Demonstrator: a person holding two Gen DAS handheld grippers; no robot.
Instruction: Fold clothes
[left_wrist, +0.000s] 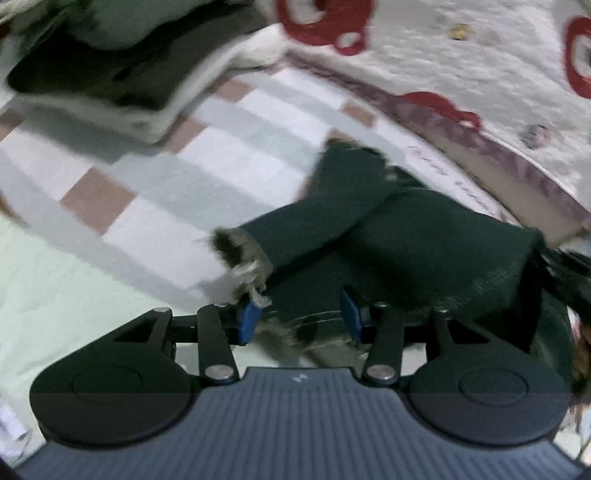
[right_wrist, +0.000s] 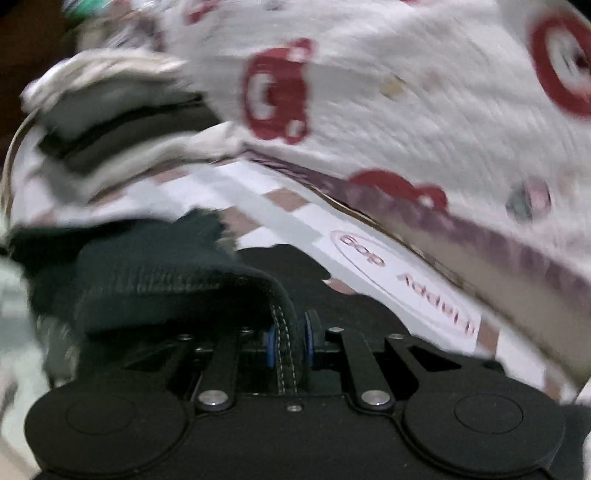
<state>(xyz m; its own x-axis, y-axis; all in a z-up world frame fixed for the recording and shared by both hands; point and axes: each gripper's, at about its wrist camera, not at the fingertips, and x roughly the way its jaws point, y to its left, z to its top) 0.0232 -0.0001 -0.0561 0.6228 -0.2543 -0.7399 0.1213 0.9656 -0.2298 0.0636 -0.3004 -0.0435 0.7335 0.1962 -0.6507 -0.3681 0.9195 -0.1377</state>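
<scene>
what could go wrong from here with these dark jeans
1. Only the right claw grips the jeans, by a stitched edge; the left claw is open over the frayed hem, so the fold may sag or twist.
2. That frayed hem could snag on the left claw's blue pads.
3. The folded stack lies close; a swinging leg might knock it.

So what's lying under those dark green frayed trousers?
The dark green frayed trousers lie on a checked sheet of white, grey and pink squares, which shows all around them. Whatever sits directly beneath the fabric is covered.
</scene>
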